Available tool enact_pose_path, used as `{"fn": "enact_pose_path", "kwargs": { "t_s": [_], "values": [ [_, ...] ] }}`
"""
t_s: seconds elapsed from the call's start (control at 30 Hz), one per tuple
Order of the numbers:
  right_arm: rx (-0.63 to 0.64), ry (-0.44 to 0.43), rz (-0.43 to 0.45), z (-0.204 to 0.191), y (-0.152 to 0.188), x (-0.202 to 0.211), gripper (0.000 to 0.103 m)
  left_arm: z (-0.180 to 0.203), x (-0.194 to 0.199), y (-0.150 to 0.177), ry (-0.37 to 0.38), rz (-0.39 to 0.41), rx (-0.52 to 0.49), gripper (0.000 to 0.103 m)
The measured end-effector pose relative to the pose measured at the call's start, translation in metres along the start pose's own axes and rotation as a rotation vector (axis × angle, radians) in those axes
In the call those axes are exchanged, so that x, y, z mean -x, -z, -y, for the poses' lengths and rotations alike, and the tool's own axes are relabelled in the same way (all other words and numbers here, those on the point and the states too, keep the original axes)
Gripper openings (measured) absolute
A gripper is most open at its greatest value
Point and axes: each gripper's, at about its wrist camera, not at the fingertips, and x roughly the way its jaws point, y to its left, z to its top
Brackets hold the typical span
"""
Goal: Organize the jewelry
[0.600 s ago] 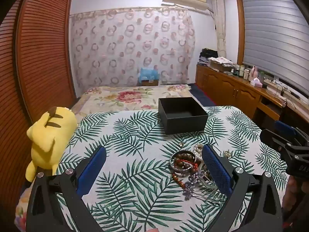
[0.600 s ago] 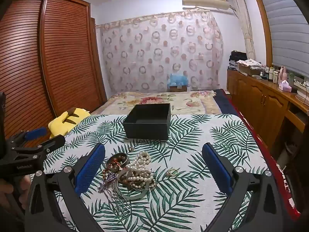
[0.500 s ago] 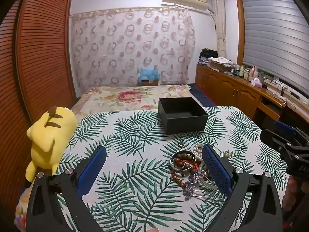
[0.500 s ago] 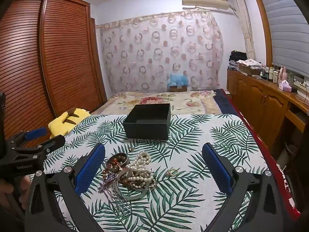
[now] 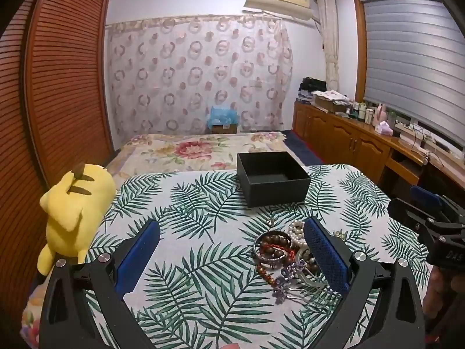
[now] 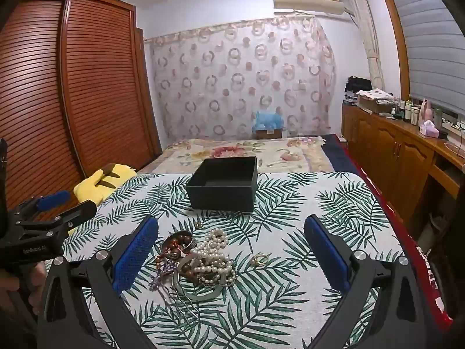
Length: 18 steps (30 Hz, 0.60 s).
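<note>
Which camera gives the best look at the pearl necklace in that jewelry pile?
The right wrist view: the pearl necklace lies in the open on the leaf-print cloth, most of its heaped strands visible. In the left wrist view only a small part of it shows, the rest hidden behind a blue finger pad and the bangle.

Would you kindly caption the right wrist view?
Open right tool above tangled jewelry pile, empty black box beyond.

Tablecloth (image 6: 305, 203): white with green palm fronds. Box (image 6: 222, 187): matte black. Jewelry pile (image 6: 200, 257): white pearls, brown wooden beads, silver bangle, purple flower pieces. Plush toy (image 5: 72, 203), far left: yellow with brown-tipped ears. Gripper pads (image 5: 327, 254): blue on black frames. Curtain (image 6: 241, 78), far: cream with pink rings.
</note>
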Motion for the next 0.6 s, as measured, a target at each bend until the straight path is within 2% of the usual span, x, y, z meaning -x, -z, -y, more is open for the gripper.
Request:
{"fn": "enact_pose_path", "kwargs": {
  "t_s": [0.6],
  "values": [
    [-0.003,0.0,0.002,0.0009,-0.0001,0.0019,0.101,0.001,0.0042,0.0017,0.013,0.024,0.004,0.096]
  ]
}}
